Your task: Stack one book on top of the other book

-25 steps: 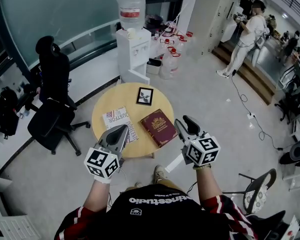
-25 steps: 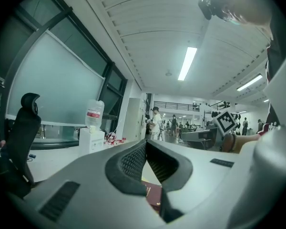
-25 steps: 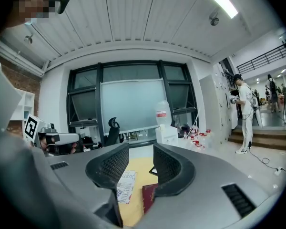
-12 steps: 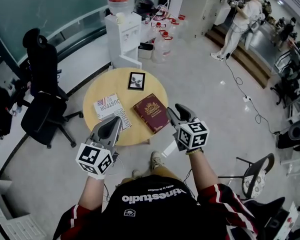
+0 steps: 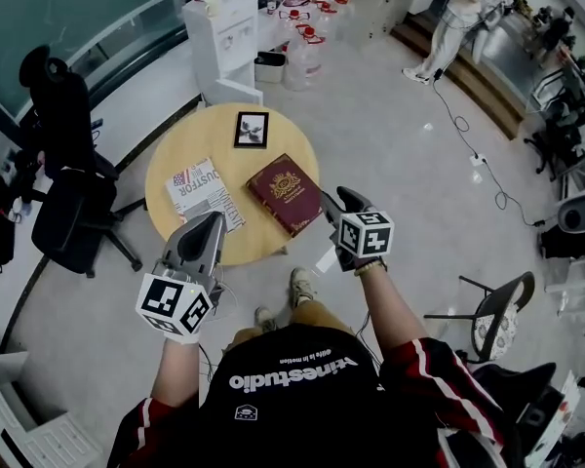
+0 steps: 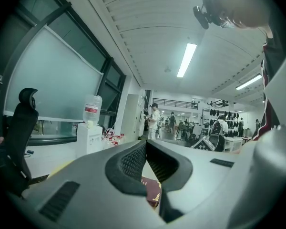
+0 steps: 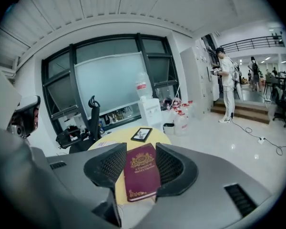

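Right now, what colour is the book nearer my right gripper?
Dark red book with gold ornament, clearest in the right gripper view.

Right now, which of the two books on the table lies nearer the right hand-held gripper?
The dark red book with gold ornament, not the white book beside it; the right hand-held gripper, jaws opening and empty, points at it.

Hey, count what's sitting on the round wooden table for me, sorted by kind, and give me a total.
Books: 2 (maroon book, white book)
Picture frames: 1 (black picture frame)
Total: 3
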Demonstrator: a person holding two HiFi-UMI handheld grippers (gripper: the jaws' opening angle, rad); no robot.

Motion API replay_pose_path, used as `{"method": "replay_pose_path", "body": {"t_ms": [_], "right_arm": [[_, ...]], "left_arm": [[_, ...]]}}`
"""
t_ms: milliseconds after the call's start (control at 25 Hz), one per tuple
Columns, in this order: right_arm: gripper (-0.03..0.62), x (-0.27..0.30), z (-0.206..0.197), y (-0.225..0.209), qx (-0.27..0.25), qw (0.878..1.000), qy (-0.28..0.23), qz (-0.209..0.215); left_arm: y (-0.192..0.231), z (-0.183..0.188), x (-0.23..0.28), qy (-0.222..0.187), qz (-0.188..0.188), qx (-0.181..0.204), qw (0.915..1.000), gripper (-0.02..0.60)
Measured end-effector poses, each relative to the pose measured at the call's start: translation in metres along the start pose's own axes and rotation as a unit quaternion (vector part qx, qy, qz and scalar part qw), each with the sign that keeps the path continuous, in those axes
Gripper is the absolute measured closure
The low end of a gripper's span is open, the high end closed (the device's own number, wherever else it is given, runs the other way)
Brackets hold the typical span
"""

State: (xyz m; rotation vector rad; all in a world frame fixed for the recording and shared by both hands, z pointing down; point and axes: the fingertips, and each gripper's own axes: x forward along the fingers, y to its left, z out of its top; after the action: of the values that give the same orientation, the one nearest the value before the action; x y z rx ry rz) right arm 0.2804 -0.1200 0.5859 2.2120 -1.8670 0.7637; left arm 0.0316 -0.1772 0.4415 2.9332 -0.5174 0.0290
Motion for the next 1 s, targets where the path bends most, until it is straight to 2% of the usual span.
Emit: {"method": "replay_pose_path", "body": {"t_ms": [320, 640, 1000], "right_arm": [[0.375, 0.032, -0.052, -0.035, 0.039, 0.998, 0.055, -0.012], [0.368, 0.064, -0.118, -0.065, 0.108, 0.987, 0.118, -0.025], [0.334, 0.094, -0.155, -0.082, 0.200, 0.972, 0.126, -0.016]], "left_arm": [[0.001, -0.012, 0.013, 0.014, 0.000, -0.002, 0.9999, 0.565], [0.002, -0.023, 0.021, 0.035, 0.004, -0.002, 0.9994, 0.565], [0.011, -0.036, 0.023, 0.061, 0.014, -0.004, 0.9980, 0.565]]}}
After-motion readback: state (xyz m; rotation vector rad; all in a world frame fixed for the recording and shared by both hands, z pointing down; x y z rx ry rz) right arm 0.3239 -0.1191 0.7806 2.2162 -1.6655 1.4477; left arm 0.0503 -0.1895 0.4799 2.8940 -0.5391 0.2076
